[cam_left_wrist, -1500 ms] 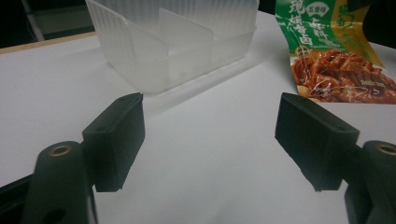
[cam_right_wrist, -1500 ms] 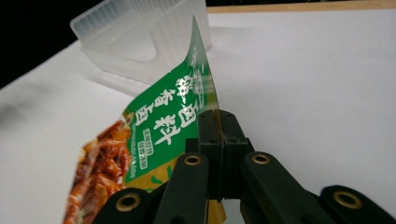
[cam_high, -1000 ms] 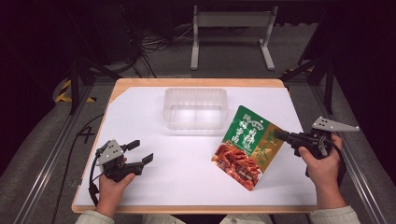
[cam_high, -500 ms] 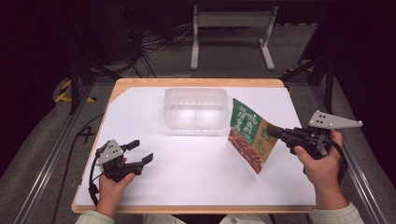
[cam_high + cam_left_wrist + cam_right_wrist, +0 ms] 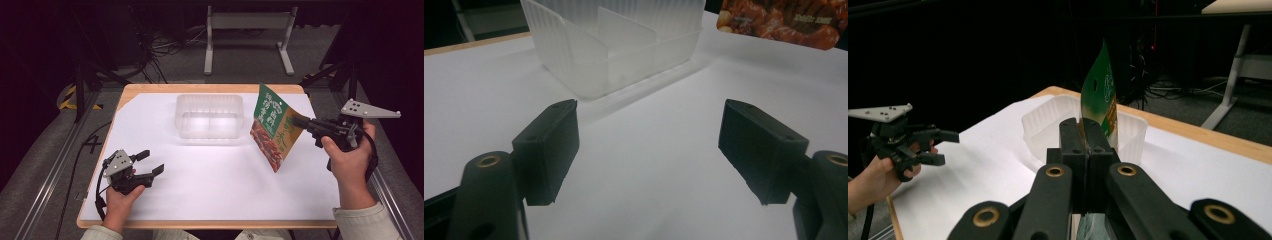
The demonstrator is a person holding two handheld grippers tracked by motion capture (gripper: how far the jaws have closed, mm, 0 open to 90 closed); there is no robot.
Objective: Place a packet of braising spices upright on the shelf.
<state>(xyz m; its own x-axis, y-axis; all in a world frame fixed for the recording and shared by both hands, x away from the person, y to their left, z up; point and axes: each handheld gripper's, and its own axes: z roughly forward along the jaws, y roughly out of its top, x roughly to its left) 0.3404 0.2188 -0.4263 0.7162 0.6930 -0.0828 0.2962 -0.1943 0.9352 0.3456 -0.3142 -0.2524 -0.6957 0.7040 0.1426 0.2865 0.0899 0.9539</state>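
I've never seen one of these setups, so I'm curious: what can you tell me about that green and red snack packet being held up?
The flat, glossy green and red snack packet has pale lettering on its green upper part and a picture of reddish-brown food below. It hangs clear of the white table top, tilted on edge, one corner pointing down. The right gripper pinches its edge between shut jaws, right of the clear plastic tray, which it doesn't touch.

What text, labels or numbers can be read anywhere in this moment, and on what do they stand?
Green and orange snack packet, in the high view: large white characters, too blurred to read.
Same packet's lower edge, in the left gripper view: small pale print, too blurred to read.
Clear plastic container: no text.
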